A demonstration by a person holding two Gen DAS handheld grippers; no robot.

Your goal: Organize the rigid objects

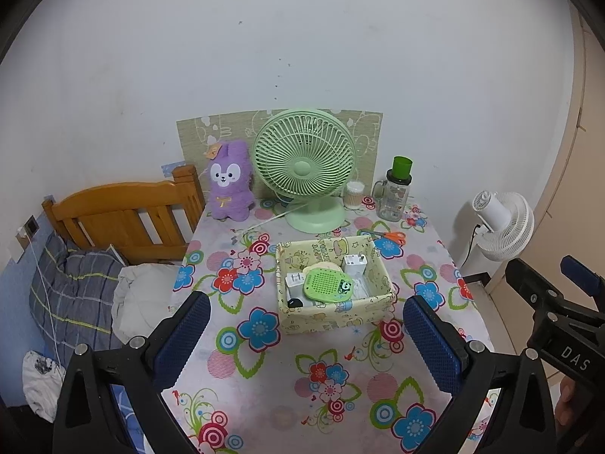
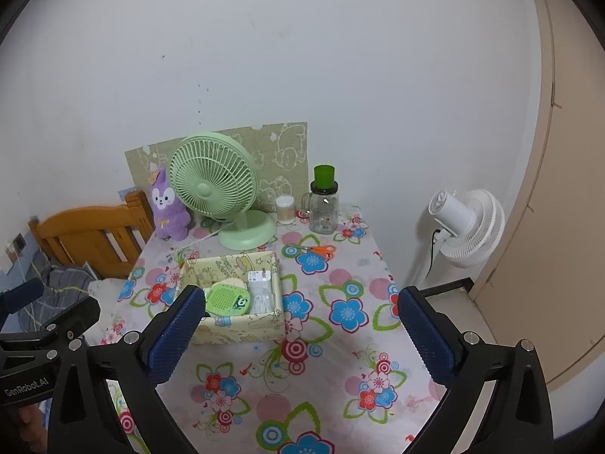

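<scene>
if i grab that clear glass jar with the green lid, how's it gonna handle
The clear glass handled jar with the green lid looks smooth, so probably slippery between fingers. It stands tall and narrow with a raised cap, so a push up high may tip it. Being glass, likely breakable and fairly heavy.

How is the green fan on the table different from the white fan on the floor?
The green table fan stands on the flowery tablecloth; the white floor fan stands beside the table. The green fan faces the cameras, while the white fan shows its back. The green fan's cord is white, the white fan's black. Both have round grilles.
</scene>
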